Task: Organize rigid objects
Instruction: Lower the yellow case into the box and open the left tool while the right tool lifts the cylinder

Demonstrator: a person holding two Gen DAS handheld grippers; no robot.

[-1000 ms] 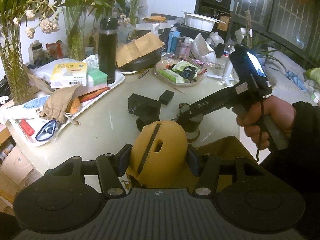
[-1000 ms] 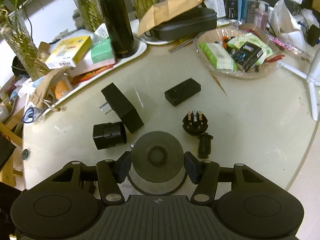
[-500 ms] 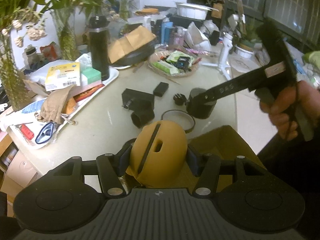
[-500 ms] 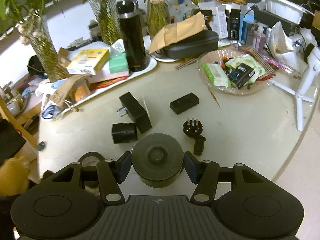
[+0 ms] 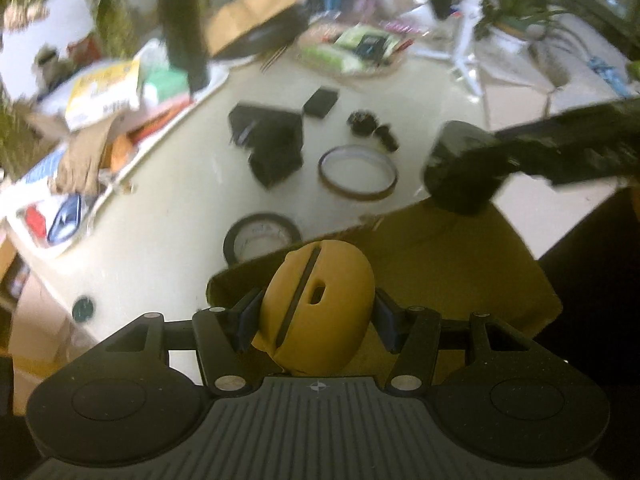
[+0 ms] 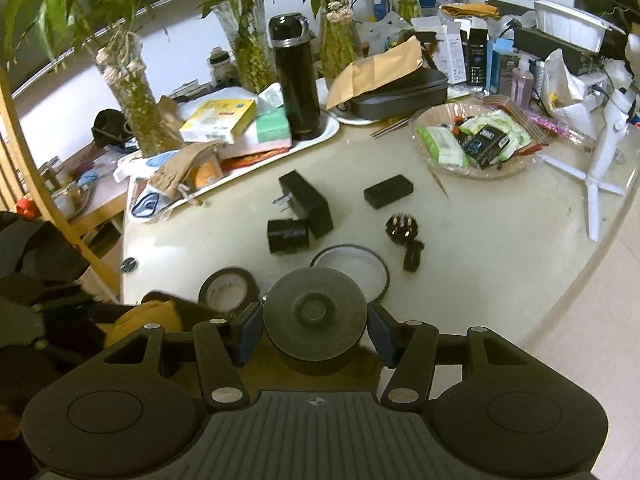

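The left gripper [image 5: 316, 320] is clamped on a yellow round thing [image 5: 320, 300], right above the near corner of the brown box [image 5: 460, 264]. The right gripper [image 6: 316, 328] squeezes a dark round jar [image 6: 316, 316] over the box's far edge, so both need only go down.

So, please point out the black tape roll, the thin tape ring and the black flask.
black tape roll [image 6: 228, 289], right wrist view, on its upper band.
thin tape ring [image 5: 357, 194], left wrist view, on its near rim.
black flask [image 6: 297, 80], right wrist view, on its body.
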